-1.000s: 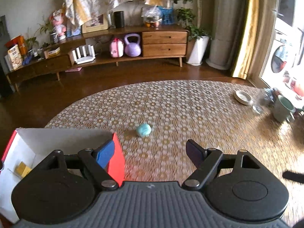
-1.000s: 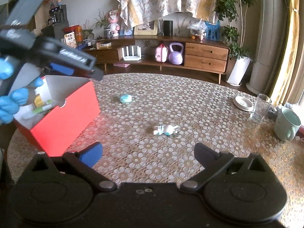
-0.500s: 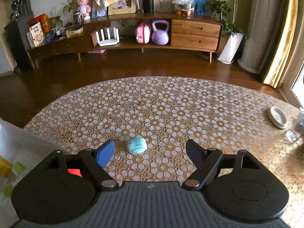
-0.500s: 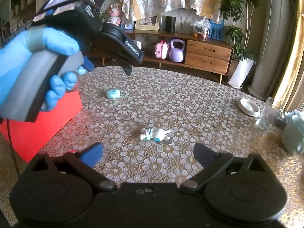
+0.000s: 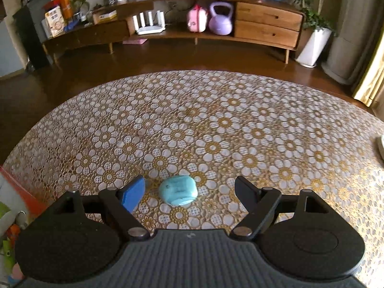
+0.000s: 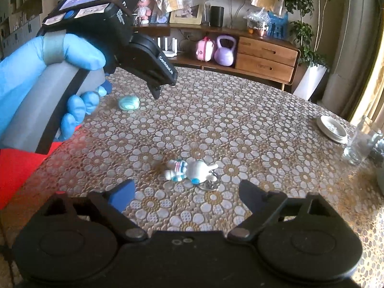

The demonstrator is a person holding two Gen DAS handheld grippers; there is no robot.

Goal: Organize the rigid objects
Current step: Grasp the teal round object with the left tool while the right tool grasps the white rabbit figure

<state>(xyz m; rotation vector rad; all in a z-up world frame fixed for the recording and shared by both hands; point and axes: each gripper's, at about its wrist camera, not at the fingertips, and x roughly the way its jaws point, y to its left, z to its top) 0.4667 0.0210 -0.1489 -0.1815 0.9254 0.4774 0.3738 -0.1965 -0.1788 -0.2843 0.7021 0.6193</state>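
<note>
A small turquoise rounded object [image 5: 178,190] lies on the flower-patterned table, between the fingers of my open left gripper [image 5: 190,192], nearer the left finger. It also shows in the right wrist view [image 6: 129,103], just below the left gripper's tips [image 6: 130,88]. A white toy figure [image 6: 189,168] with a metal ring lies on the table just ahead of my open, empty right gripper [image 6: 186,192]. The red box [image 6: 21,165] stands at the table's left; its edge and contents show in the left wrist view [image 5: 21,199].
A small white dish [image 6: 332,128], a clear glass [image 6: 361,144] and part of a mug stand at the table's right side. Beyond the table's far edge is dark floor and a wooden sideboard [image 5: 266,24].
My left gripper has swung right from above the red box and moved forward and down, so the turquoise object now sits between its fingers. My right gripper has closed in slightly on the white toy.
</note>
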